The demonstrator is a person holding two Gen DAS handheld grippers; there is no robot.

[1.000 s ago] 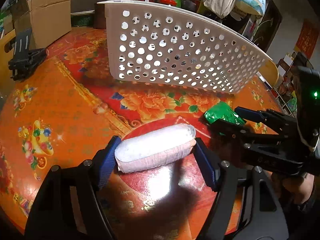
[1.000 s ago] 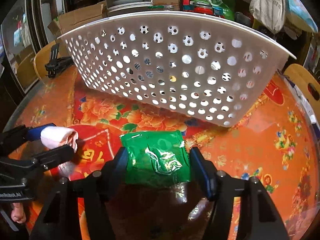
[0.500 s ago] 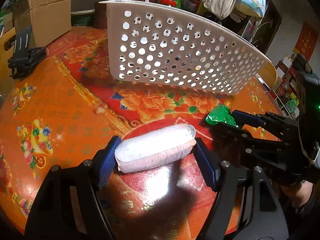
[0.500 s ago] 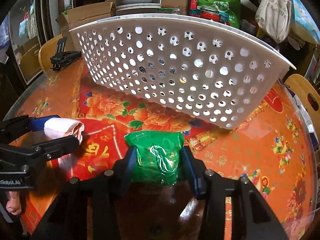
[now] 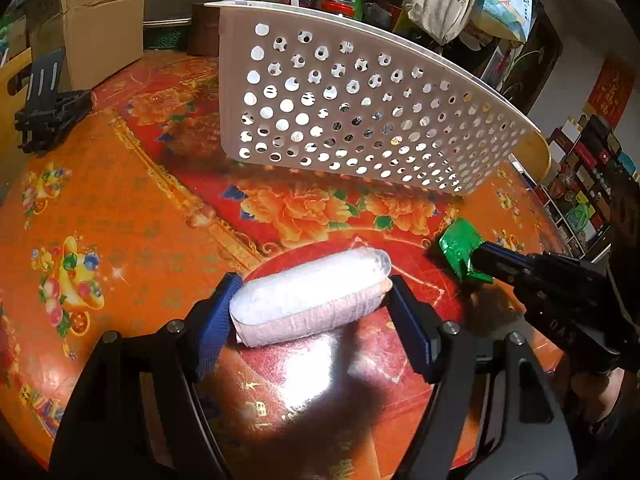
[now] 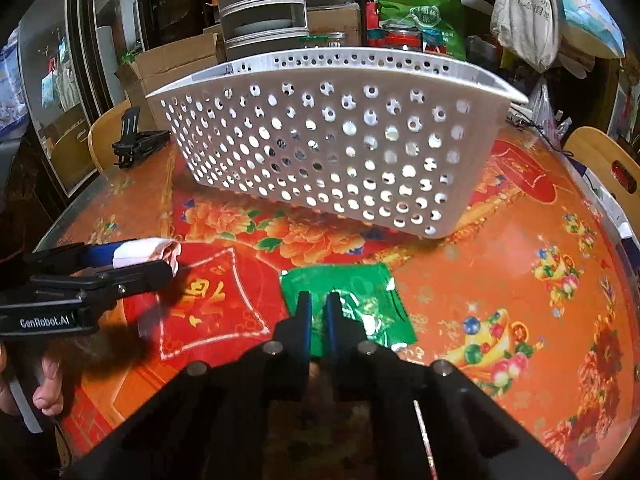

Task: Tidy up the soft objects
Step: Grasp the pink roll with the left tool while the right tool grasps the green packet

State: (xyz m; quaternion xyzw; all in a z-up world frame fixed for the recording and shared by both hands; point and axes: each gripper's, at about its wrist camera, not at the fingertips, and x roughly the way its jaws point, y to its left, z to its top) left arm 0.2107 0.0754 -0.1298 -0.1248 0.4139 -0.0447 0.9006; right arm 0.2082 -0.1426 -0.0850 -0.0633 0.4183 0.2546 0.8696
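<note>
A pink and white soft roll (image 5: 308, 300) sits crosswise between the blue pads of my left gripper (image 5: 314, 286), which press on both its ends. From the right wrist view the left gripper (image 6: 168, 260) carries that roll (image 6: 144, 252) just over the table. A shiny green packet (image 6: 360, 296) lies on the red and orange tablecloth (image 6: 500, 280). My right gripper (image 6: 318, 300) is closing to a narrow gap, pinching the packet's near edge. The left wrist view shows the green packet (image 5: 458, 246) at the right gripper's (image 5: 476, 258) tip. A white perforated basket (image 5: 360, 120) stands behind both.
The basket (image 6: 320, 140) fills the table's middle back. A black folding stand (image 5: 44, 112) rests at the far left edge near a cardboard box (image 5: 100, 28). Wooden chair backs (image 6: 600, 160) ring the table. A person's hand (image 6: 44, 392) shows at lower left.
The right gripper's jaws went from wide around the green packet to pinched on its near edge, and it drew back slightly. The left gripper and the roll stayed put.
</note>
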